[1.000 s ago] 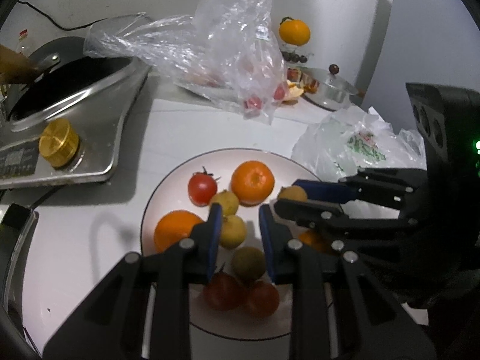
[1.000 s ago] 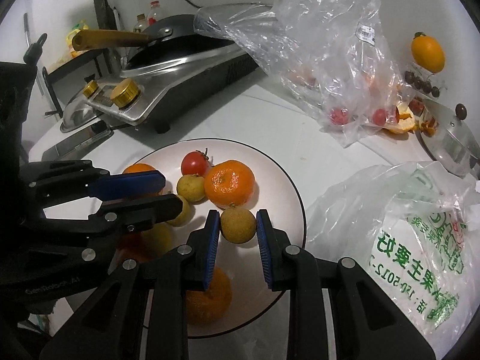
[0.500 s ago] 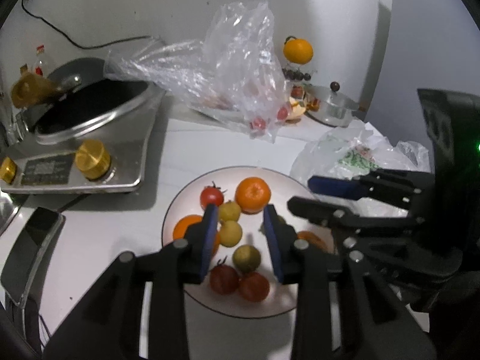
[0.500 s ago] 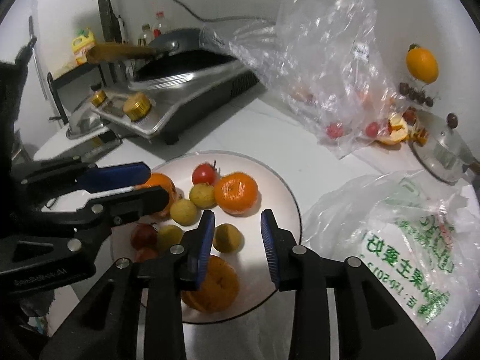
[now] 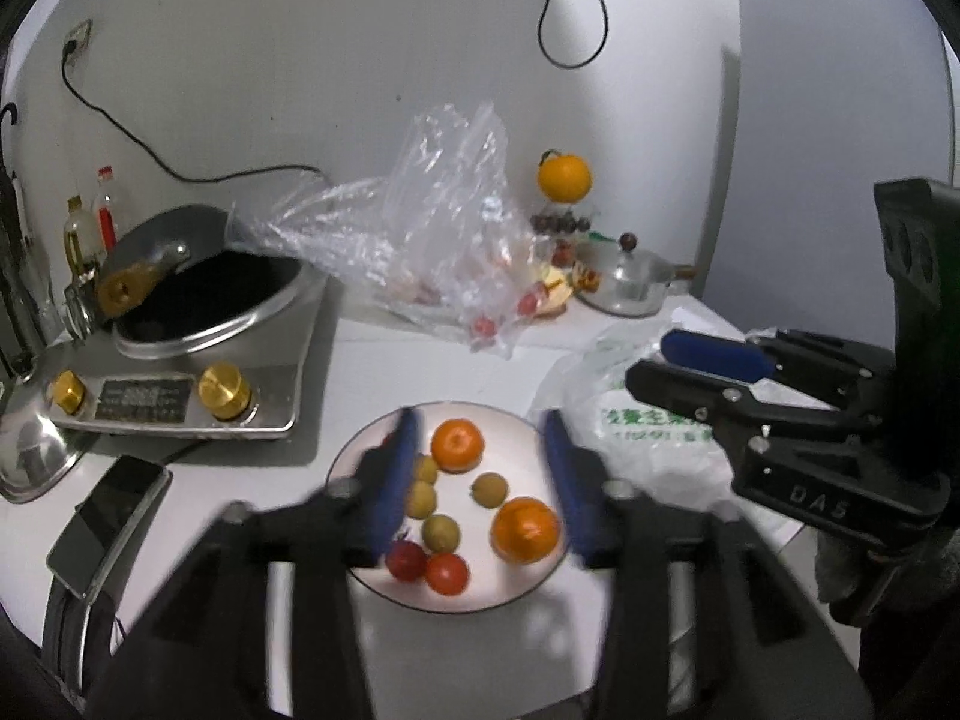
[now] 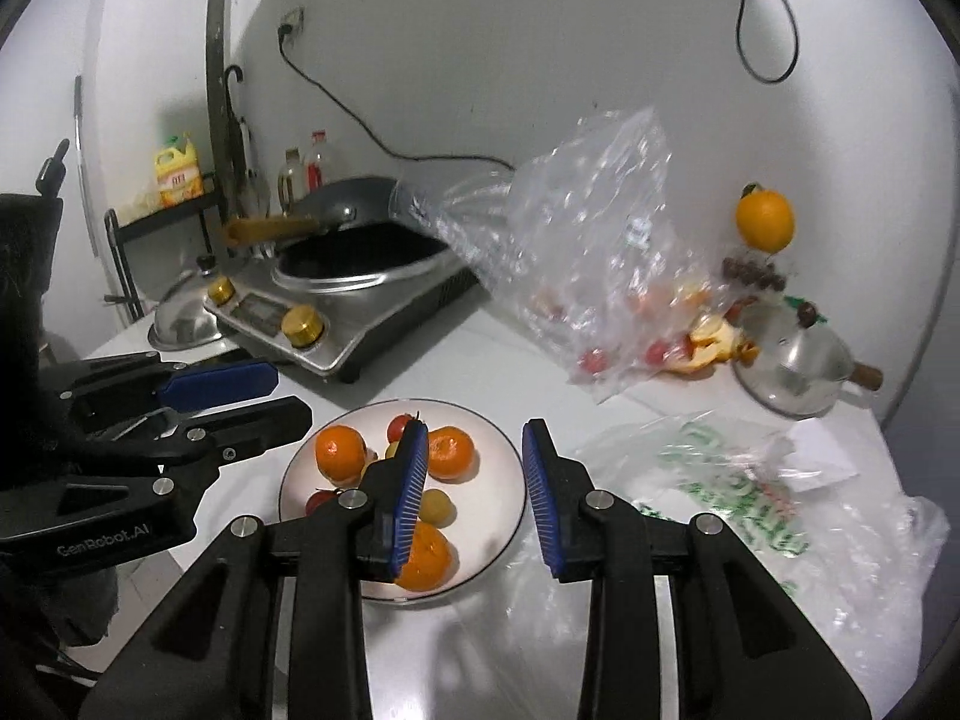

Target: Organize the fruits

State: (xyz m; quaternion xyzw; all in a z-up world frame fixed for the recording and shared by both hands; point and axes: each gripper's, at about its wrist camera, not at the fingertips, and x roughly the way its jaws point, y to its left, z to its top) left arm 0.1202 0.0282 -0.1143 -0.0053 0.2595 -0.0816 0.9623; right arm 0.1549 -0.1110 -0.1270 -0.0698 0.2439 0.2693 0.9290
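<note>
Fruit lies on a round white plate on the white counter, seen from both wrist cameras. Nearest in the left wrist view, the left gripper hangs above the plate with its blue pads spread and its jaws opening; nothing is between them, and its fingers are motion-blurred. The right wrist view shows the right gripper sharply: its pads stand apart over the plate's right half, empty, gripping nothing.

Only the left view gives the whole plate: two tomatoes at the near rim, an orange beside them, three or perhaps four small yellow-green fruits in the middle, and a tangerine at the far side. In the right view the near finger hides part of this pile, yet a second orange shows at the plate's left, which the left view's blurred finger covers. The round fruits have no clear long axis; one tomato's stem points up.

Just right of the plate lies a white printed bag. Farther back, a clear plastic bag holding small red fruit lies with its long axis running left to right along the wall. Left of it stands a stove with a black wok; only the right view shows a shelf with a yellow bottle beyond. Farthest right, an orange stands above a lidded steel pot.
</note>
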